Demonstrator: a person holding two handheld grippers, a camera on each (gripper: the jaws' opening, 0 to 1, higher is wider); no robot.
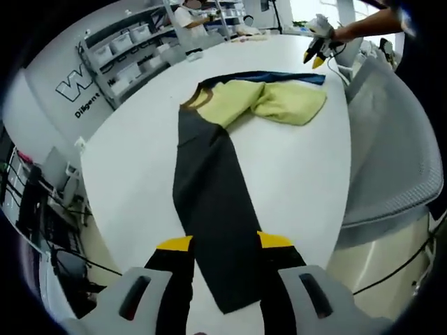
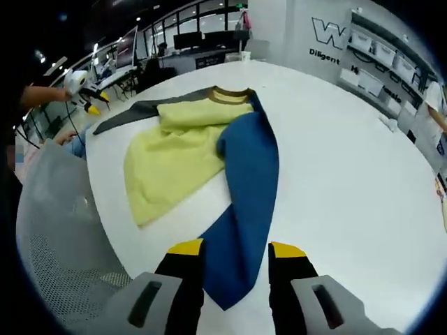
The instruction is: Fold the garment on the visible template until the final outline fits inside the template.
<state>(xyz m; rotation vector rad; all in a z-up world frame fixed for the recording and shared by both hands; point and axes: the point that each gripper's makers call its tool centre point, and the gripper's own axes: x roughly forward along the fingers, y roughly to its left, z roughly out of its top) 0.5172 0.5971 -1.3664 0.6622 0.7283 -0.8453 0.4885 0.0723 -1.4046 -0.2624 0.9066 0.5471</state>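
Note:
A garment lies spread on the round white table (image 1: 140, 160). It has a pale yellow body (image 1: 269, 98), a dark grey sleeve (image 1: 213, 195) and a blue sleeve (image 2: 248, 181). The grey sleeve runs toward my left gripper (image 1: 225, 241), whose yellow-tipped jaws stand open on either side of the cuff end. In the right gripper view the yellow body (image 2: 174, 157) lies folded left of the blue sleeve, and my right gripper (image 2: 236, 248) is open astride that sleeve's end. Each gripper also appears small and far off in the other's view: the right gripper (image 1: 318, 43) and the left gripper (image 2: 84, 87).
A grey mesh chair (image 1: 394, 153) stands against the table's edge, and the chair (image 2: 56, 230) is close to my right gripper. Shelves with bins (image 1: 133, 49) line the wall. A person (image 1: 188, 17) stands at the far end.

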